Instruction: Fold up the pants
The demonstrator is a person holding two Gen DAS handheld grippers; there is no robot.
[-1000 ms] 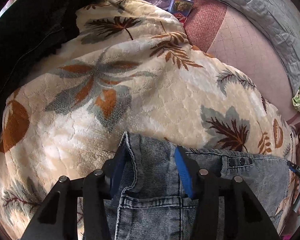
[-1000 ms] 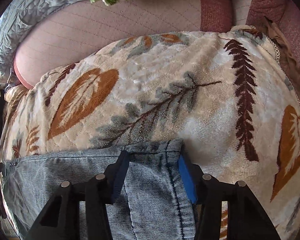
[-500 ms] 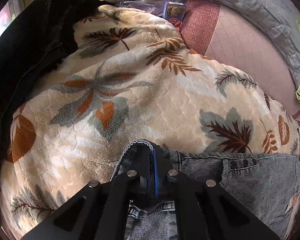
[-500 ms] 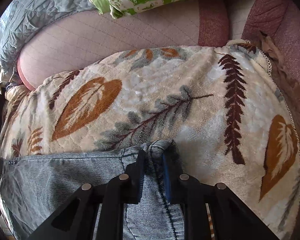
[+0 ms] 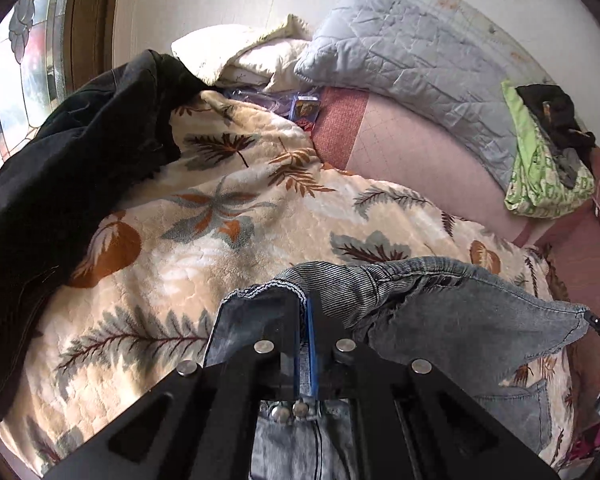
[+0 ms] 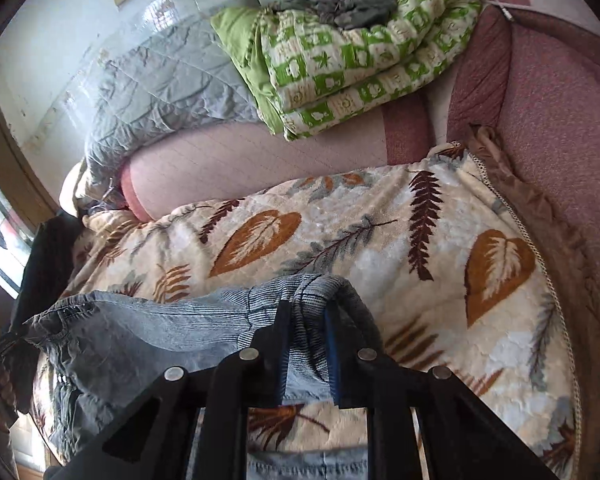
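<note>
Item: denim pants (image 5: pixel 452 304), light blue, raised off a leaf-print fleece blanket (image 5: pixel 220 216) on a bed; the lower part hangs or trails below, near the frame's bottom edge.

Left gripper (image 5: pixel 305 320) — jaws closed tight on one end of the top hem, denim bunched over the tips. Two metal rivets sit just under the fingers.

Right gripper (image 6: pixel 307 320) — jaws pinched on the other end of the hem, with a thick roll of cloth between the blue pads; the gap is wider than on the left.

Span between grips: slack, sagging, twisted in places.

Risks, as judged:
- Slip on the right — the roll held is bulky and rounded, and a tug to pull the span taut could drag it out of the pads.
- Uneven fold — the twisted span may lay down creased if lowered before it is pulled straight.
- Snag — the trailing part may drag on the plush blanket and pull the fold askew.
- Crowding — a black garment (image 5: pixel 60 168) lies on the blanket's left side, and a green patterned quilt (image 6: pixel 360 60) sits beyond; a fold carried too far left could land on the black garment.
</note>
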